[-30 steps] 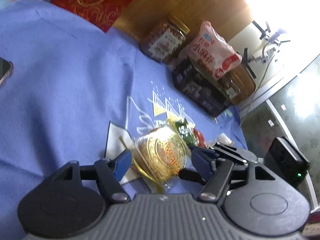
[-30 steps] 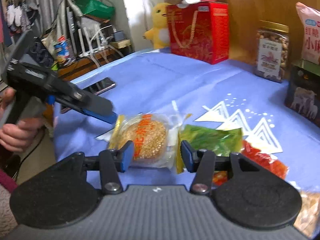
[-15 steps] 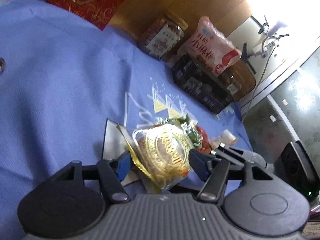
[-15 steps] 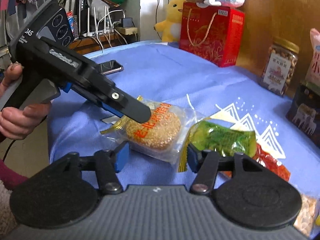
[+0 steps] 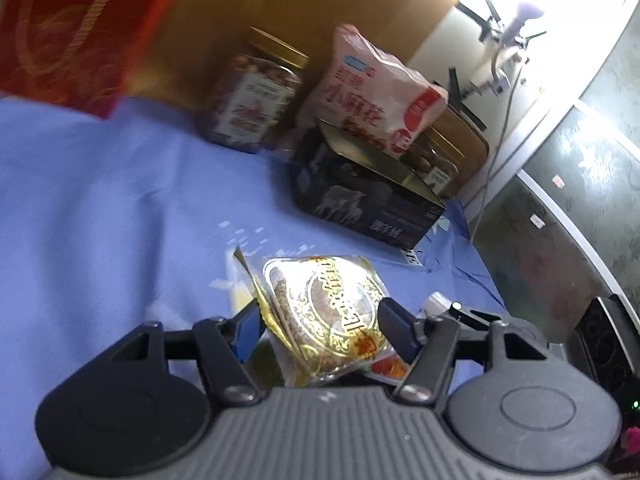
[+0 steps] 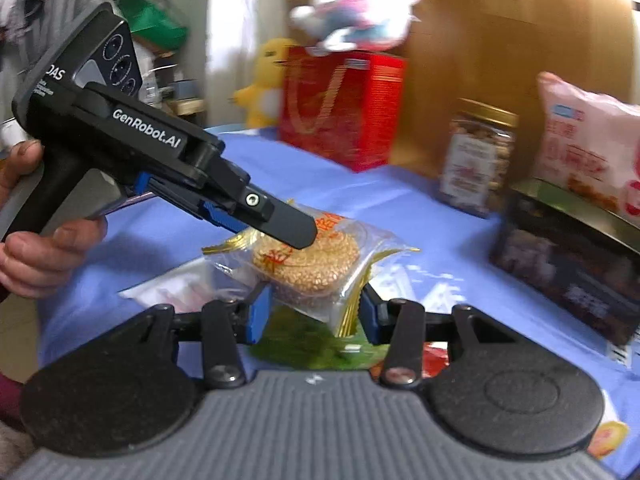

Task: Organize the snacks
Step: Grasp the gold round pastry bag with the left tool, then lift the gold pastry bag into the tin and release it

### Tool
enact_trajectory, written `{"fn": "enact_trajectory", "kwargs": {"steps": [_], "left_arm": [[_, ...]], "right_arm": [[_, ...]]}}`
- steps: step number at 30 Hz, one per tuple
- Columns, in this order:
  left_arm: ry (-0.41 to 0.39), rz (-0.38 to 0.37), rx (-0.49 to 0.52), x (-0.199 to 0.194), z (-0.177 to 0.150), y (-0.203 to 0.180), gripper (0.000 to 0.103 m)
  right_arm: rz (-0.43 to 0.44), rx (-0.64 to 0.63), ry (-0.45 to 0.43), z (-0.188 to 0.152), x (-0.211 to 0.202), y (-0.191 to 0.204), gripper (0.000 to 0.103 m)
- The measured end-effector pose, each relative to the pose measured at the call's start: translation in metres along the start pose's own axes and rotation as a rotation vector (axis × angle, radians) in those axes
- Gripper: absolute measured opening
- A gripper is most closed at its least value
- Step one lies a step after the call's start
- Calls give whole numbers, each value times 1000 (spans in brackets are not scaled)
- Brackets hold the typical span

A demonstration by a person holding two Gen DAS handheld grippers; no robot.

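- Holding noted: sesame cake packet (image 5: 328,320) is clamped between the closed-in fingers of the left gripper (image 5: 320,326), lifted above the blue tablecloth (image 5: 100,208).
- Right gripper (image 6: 312,314) — jaws apart, flanking the packet; contact cannot be told.
- Handling judged: light, crinkly, slippery film; brittle cake — best gripped at the sealed edges.

Up it comes! The sesame cake packet (image 6: 308,264), lying flat on the blue-clothed counter (image 6: 400,204) a second ago, is now clamped in the left hand-held gripper (image 5: 320,326) and lifted clear, tilted. It has swung over the green packet (image 6: 304,340), between the fingers of the right hand-held gripper (image 6: 312,314). The left gripper now points toward the far dark box (image 5: 368,196).
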State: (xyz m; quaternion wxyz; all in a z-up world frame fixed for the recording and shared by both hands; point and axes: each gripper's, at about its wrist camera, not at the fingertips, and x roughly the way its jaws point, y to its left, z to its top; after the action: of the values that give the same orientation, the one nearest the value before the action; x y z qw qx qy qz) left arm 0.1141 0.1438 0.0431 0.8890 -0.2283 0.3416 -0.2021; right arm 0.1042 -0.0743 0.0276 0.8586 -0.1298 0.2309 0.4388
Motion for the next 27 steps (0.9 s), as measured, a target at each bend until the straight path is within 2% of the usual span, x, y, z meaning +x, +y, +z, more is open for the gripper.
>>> {"fn": "enact_trajectory", "kwargs": {"steps": [7,10,15,20,27], "left_arm": [[93,-35,52,72,35,-18,62],[141,-44,57,97,40,-22,62],[178,-56,80,122,46,-34,62],[159,-75,122,126,61,-53,62],[78,-90,201,135,110,-92,63]], "right_arm": [[-95,103,8,-8,1,-47,49],[-120,139,24,-13,1,-62,49],[-147,168,34,-21,-1,-79,49],[-178,181,-18,-17,-15,-93,49],[-257,126,-122,12,-29,-126,49]]}}
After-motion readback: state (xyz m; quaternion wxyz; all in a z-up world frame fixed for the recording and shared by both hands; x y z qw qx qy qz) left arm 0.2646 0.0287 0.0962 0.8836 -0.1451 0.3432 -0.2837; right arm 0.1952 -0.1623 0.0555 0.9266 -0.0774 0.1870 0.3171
